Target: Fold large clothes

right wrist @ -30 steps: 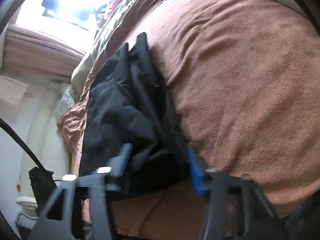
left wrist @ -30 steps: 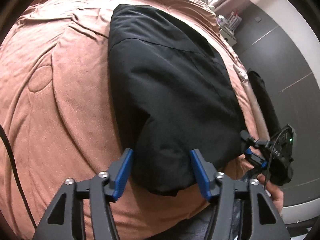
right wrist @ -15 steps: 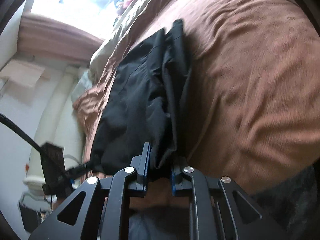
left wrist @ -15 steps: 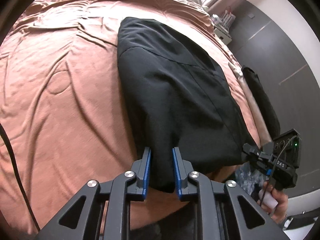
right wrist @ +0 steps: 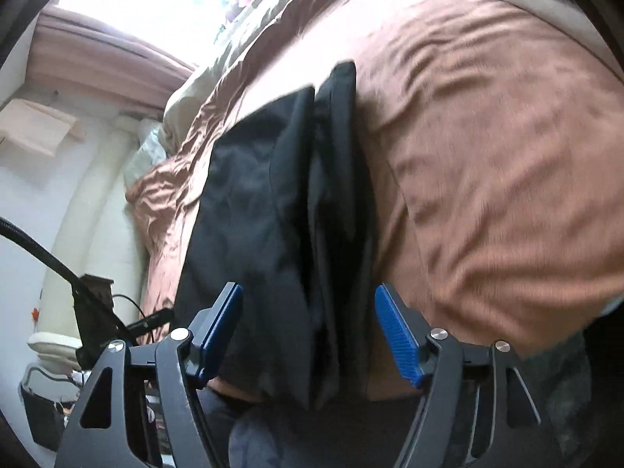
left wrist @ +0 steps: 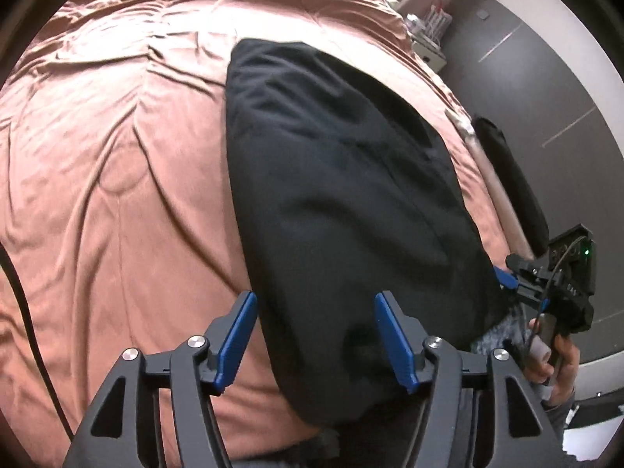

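Left gripper (left wrist: 316, 337): bottom centre of left wrist view, jaws wide apart, just been opening, blue pads (left wrist: 237, 337) pressing on nothing.
Right gripper (right wrist: 308, 333): bottom centre of right wrist view, jaws wide apart, just been opening, gripping nothing.
Right hand (left wrist: 553, 355): lower right of left wrist view, wrapped round the handle.

Near hem of the black garment (left wrist: 343, 179) is cut off behind the left gripper (left wrist: 316, 335) frame. Bedspread (right wrist: 487, 163) is motion-blurred in the right wrist view; nightstand items (left wrist: 433, 25) too small to identify.
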Demonstrator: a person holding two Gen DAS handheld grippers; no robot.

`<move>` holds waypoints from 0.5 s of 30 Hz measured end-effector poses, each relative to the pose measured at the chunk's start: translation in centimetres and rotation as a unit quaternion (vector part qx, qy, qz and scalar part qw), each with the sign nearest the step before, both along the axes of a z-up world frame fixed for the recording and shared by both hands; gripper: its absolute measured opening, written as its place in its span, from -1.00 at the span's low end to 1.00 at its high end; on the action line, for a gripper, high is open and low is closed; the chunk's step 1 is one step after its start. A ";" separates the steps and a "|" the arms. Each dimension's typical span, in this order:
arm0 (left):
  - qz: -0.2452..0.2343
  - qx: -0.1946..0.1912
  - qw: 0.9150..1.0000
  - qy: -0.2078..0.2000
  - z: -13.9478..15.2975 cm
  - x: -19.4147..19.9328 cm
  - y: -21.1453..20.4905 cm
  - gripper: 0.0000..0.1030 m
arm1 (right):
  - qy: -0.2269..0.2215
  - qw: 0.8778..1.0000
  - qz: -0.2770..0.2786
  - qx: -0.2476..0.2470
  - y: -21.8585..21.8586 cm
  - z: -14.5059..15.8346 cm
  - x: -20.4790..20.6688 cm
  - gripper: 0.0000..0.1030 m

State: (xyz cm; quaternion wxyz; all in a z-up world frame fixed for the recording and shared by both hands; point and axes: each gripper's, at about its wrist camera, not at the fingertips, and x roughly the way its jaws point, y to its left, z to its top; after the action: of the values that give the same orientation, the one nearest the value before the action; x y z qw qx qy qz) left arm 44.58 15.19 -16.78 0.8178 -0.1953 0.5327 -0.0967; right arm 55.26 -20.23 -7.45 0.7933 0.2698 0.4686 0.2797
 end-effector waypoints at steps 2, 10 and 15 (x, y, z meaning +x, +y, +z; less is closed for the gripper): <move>0.015 -0.004 1.000 0.003 -0.3 1.4 0.7 0.25 | 0.004 1.000 0.002 0.002 0.0 -0.2 1.6 0.35; 0.055 -0.021 0.998 0.005 -1.9 6.7 3.8 0.26 | 0.018 1.000 0.025 -0.004 2.9 -1.7 8.4 0.35; 0.062 -0.022 0.998 0.004 -2.6 9.8 4.5 0.25 | 0.025 0.999 0.046 -0.003 3.9 -2.5 11.5 0.36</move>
State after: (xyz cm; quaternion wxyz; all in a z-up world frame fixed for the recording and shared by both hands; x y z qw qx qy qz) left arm 54.37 19.68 -19.34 0.8157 -0.2463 0.5203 -0.0574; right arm 66.74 -16.29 -9.96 0.7682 0.2528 0.5011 0.3080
